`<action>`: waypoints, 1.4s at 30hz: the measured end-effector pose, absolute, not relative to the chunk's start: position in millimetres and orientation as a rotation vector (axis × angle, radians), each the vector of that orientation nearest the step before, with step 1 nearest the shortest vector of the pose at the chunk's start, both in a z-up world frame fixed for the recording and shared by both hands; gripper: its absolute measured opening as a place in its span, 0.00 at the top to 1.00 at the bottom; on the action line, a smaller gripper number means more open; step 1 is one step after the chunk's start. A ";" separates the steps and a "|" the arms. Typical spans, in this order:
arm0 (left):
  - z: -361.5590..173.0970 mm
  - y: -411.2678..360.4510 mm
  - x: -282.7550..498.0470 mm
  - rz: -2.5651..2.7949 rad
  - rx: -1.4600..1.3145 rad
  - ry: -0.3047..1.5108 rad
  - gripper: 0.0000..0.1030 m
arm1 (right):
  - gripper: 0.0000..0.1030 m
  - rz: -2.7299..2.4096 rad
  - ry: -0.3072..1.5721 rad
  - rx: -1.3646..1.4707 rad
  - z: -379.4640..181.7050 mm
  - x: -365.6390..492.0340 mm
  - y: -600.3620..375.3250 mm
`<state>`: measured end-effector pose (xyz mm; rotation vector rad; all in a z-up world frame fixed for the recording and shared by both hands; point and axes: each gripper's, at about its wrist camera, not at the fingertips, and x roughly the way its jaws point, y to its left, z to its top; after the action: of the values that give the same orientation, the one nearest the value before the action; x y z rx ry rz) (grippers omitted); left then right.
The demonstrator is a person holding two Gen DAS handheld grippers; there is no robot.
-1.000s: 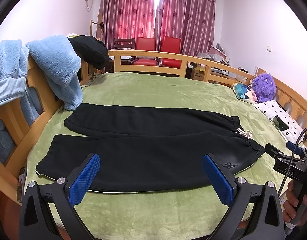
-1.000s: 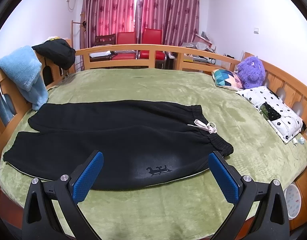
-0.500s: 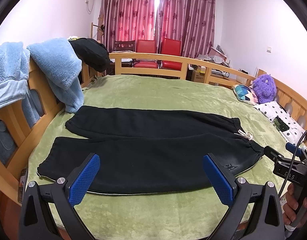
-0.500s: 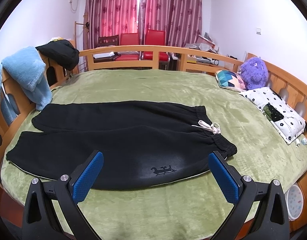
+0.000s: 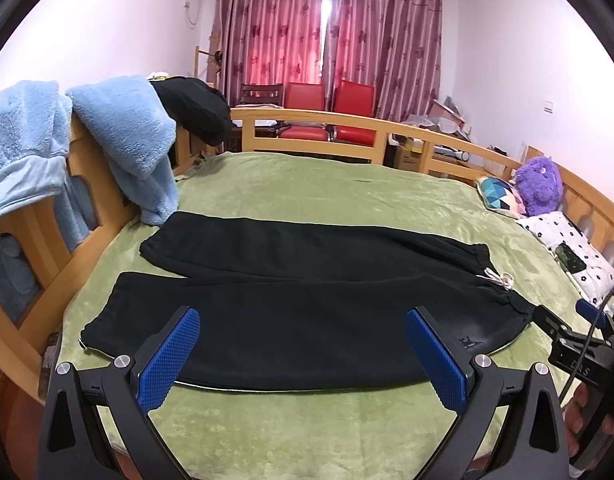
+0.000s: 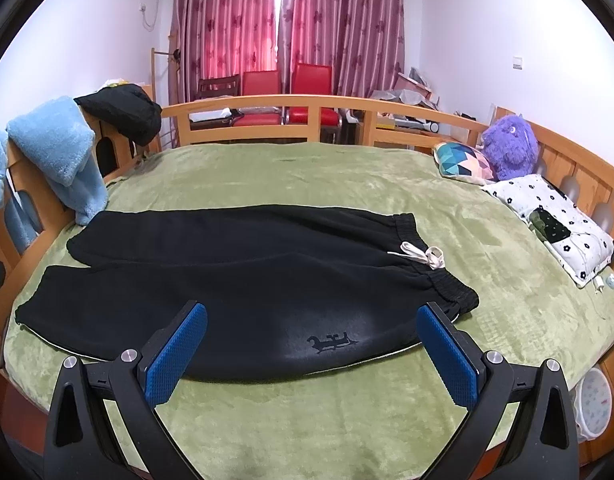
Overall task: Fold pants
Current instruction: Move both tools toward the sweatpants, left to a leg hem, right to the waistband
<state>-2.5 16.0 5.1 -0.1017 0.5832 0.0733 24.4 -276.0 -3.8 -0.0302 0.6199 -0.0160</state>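
Black pants (image 5: pixel 299 300) lie flat on the green bedspread (image 5: pixel 307 188), legs to the left, waistband with a white drawstring (image 5: pixel 503 278) to the right. They also show in the right wrist view (image 6: pixel 247 276), drawstring (image 6: pixel 421 254) at the right. My left gripper (image 5: pixel 303 354) is open and empty, above the near edge of the pants. My right gripper (image 6: pixel 313 350) is open and empty, above the near edge at the hip. The right gripper's body shows at the right edge of the left wrist view (image 5: pixel 587 356).
A wooden bed rail (image 5: pixel 347 128) surrounds the bed. Blue fleece clothes (image 5: pixel 123 140) and a black garment (image 5: pixel 195 108) hang on the left rail. A purple plush (image 6: pixel 509 146), a patterned cushion (image 6: pixel 463 162) and a dotted pillow (image 6: pixel 555 220) lie at the right. Red chairs (image 6: pixel 291 88) stand behind.
Both grippers have drawn back and risen slightly, so the pants sit a little farther off in both views. The pants have not moved. Both stay open.
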 end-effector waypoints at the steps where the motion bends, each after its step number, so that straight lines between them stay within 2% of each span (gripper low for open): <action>1: 4.3 16.8 -1.2 0.074 -0.100 0.586 0.00 | 0.00 -0.012 0.617 -0.028 -5.1 24.8 -276.1; 6: -3.4 20.4 0.8 0.122 -0.138 0.543 0.00 | 0.00 0.014 0.602 0.015 -10.7 32.3 -282.2; 12: -22.4 27.1 22.4 0.135 -0.146 0.586 0.00 | 0.00 -0.010 0.560 0.004 -28.0 49.7 -286.2; 15: -39.3 27.6 34.9 0.127 -0.117 0.634 0.00 | 0.01 0.039 0.637 0.049 -48.4 72.7 -289.4; 17: -53.1 30.6 45.6 0.121 -0.108 0.680 0.00 | 0.06 0.041 0.704 0.070 -56.8 88.9 -288.3; 19: -67.6 37.3 55.0 0.126 -0.124 0.725 0.00 | 0.06 0.037 0.739 0.075 -65.6 100.9 -286.7; 30: -150.2 100.9 72.1 0.212 -0.215 0.851 0.00 | 0.09 0.023 0.823 0.039 -124.3 125.5 -293.0; 33: -161.6 121.9 71.2 0.234 -0.281 0.863 0.00 | 0.20 -0.017 0.881 0.070 -143.5 130.7 -307.7; 35: -168.4 134.9 67.7 0.246 -0.330 0.855 0.00 | 0.30 -0.038 0.904 0.095 -150.4 132.1 -321.0; 40: -189.1 157.0 65.5 0.252 -0.442 0.883 0.00 | 0.29 -0.078 0.841 0.139 -147.0 123.3 -352.0; 42: -194.3 161.1 62.8 0.268 -0.447 0.884 0.00 | 0.21 -0.061 0.826 0.203 -147.0 120.9 -366.4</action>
<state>62.8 161.1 -194.3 -0.4468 0.8844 0.2679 120.9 -366.4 -147.0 0.2026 0.8261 -0.0608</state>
